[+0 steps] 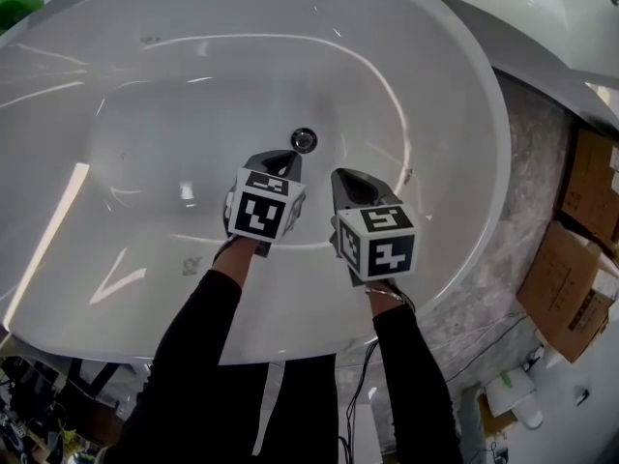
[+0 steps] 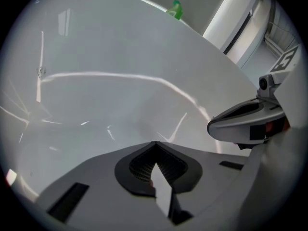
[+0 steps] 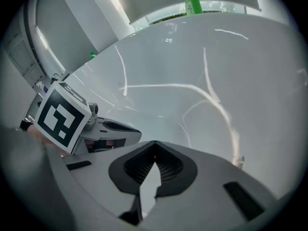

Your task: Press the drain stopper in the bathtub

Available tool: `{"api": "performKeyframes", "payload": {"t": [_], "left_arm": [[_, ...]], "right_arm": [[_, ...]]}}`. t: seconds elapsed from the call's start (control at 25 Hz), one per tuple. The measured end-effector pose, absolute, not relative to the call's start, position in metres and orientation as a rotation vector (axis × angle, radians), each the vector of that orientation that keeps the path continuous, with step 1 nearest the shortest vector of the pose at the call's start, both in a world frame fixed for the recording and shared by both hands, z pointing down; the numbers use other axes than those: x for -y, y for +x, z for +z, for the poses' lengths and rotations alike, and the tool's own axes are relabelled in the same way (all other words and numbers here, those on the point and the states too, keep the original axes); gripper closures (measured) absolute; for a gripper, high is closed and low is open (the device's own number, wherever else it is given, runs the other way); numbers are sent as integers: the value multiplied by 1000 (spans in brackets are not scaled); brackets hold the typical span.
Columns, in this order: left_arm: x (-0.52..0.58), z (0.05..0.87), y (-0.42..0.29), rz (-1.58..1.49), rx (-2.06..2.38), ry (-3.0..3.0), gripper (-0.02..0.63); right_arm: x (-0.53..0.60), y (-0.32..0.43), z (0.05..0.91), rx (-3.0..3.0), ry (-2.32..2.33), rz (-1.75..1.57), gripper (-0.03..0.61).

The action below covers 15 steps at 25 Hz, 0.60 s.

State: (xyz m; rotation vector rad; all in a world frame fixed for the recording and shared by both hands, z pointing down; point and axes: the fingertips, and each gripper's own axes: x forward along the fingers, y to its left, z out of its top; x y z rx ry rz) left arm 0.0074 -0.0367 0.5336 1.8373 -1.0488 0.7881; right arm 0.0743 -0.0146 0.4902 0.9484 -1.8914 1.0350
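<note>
The round chrome drain stopper (image 1: 304,140) sits in the floor of the white bathtub (image 1: 116,114). My left gripper (image 1: 283,159) hangs just below and left of the stopper in the head view, its tip a short way from it; the jaws are shut and hold nothing. My right gripper (image 1: 346,176) is beside it to the right, also shut and empty. In the left gripper view the closed left gripper (image 2: 154,144) points at bare tub wall, with the right gripper (image 2: 243,121) alongside. The right gripper view shows the right gripper (image 3: 155,144) closed. Neither gripper view shows the stopper.
A green bottle (image 3: 192,1) stands on the tub's far rim and shows as the green bottle (image 2: 175,8) in the left gripper view too. Cardboard boxes (image 1: 580,249) and cables (image 1: 464,351) lie on the floor right of the tub. A small fitting (image 1: 407,174) sits on the tub's right wall.
</note>
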Motion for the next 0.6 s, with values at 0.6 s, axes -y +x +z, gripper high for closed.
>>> {"api": "performKeyframes", "payload": {"t": [0.6], "left_arm": [[54,594,9,794,1099,1742,606]], "right_arm": [[31,72,550,1874,844,1093,578]]}}
